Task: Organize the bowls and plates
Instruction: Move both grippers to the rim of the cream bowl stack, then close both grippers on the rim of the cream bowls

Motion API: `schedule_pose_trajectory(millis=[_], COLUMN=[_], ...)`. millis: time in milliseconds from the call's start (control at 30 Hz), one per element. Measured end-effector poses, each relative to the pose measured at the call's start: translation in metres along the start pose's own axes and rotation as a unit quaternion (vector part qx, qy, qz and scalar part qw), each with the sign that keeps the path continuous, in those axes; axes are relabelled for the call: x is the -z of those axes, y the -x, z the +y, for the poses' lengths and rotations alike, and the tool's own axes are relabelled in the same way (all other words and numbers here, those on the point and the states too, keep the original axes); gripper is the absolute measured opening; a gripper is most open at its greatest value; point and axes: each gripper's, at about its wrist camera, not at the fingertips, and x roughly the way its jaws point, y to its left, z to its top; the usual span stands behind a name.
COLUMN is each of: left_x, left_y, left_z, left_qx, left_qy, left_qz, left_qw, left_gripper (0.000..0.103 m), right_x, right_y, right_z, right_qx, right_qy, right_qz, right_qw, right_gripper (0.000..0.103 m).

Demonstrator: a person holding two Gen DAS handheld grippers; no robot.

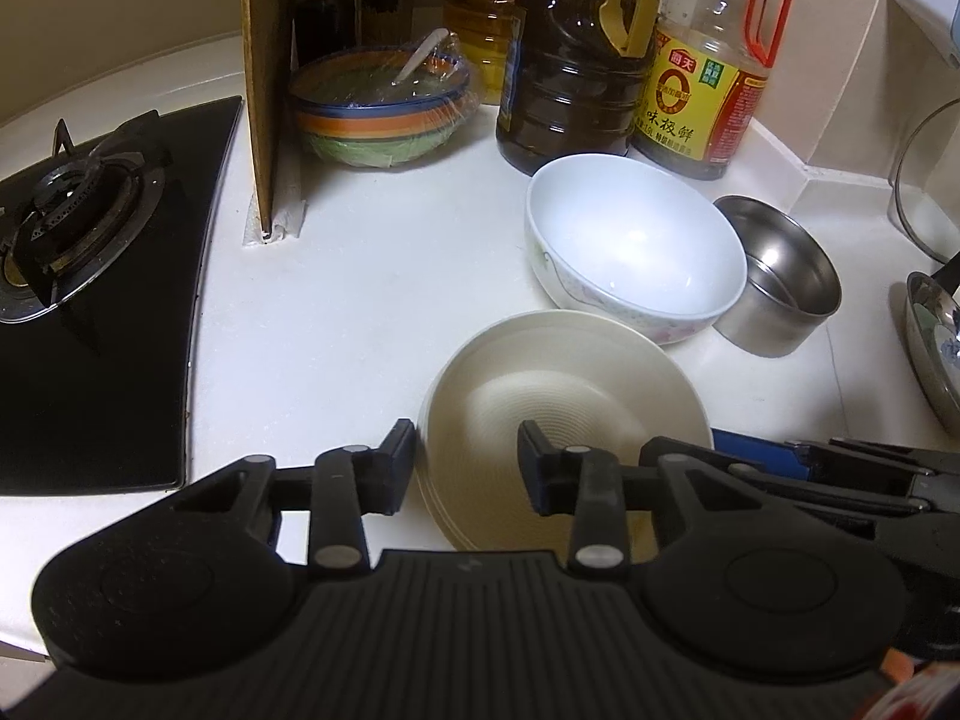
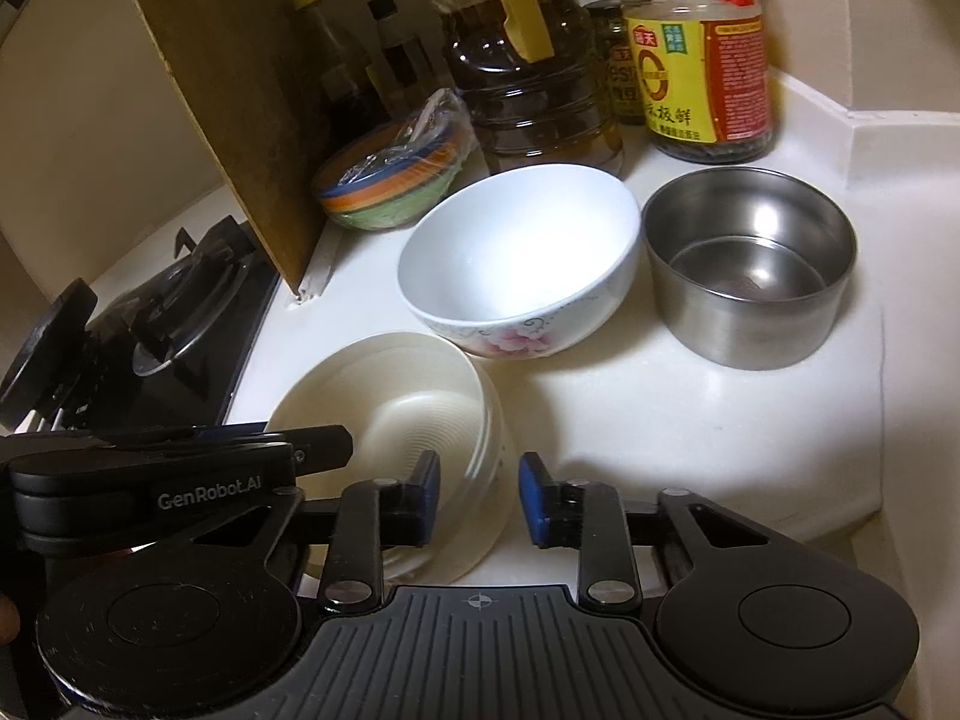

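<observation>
1. Black glass hob (image 1: 78,276) sits off to your left. If the dish skids that way, it could knock against the hob's edge.
2. Your left gripper (image 1: 468,471) has narrow fingers straddling the left rim of the cream ridged dish (image 1: 564,372) at the counter's front, not pinching yet. It looks like a stack to me, so grabbing only the top rim might drag or drop the rest.
3. Your right gripper (image 2: 480,498) is the same on the right rim: small gap, pads not pressing. Squeeze unevenly and the dish tips.
4. The white floral bowl (image 1: 630,240) sits right behind the dish, maybe touching, with the steel tin (image 1: 780,276) beside it. Shove forward and you'll bump both.
</observation>
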Motion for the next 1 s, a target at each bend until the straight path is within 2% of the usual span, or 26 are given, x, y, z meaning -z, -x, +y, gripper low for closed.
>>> schedule_pose_trajectory(millis=[233, 600, 833, 933, 1000], left_x=[-0.002, 0.002, 0.008, 0.009, 0.008], left_y=[0.0, 0.004, 0.003, 0.003, 0.004], left_z=[0.009, 0.024, 0.029, 0.027, 0.024], left_qx=[-0.001, -0.006, -0.003, 0.005, 0.004], left_qy=[0.011, 0.025, 0.029, 0.025, 0.019], left_qz=[0.003, 0.011, 0.021, 0.02, 0.017], left_qw=[0.9999, 0.9996, 0.9994, 0.9995, 0.9997], left_gripper=[0.02, 0.019, 0.019, 0.013, 0.013], right_x=[-0.003, -0.004, -0.005, -0.004, -0.003], right_y=[-0.005, -0.013, -0.013, -0.012, -0.011], right_z=[0.005, 0.015, 0.011, 0.014, 0.017], right_qx=[0.004, -0.006, -0.002, -0.002, 0.006], right_qy=[0.014, 0.03, 0.007, 0.019, 0.026], right_qz=[0.007, 0.014, 0.021, 0.02, 0.019], right_qw=[1.0, 0.999, 1.0, 1.0, 0.999], right_gripper=[0.022, 0.021, 0.021, 0.021, 0.02])
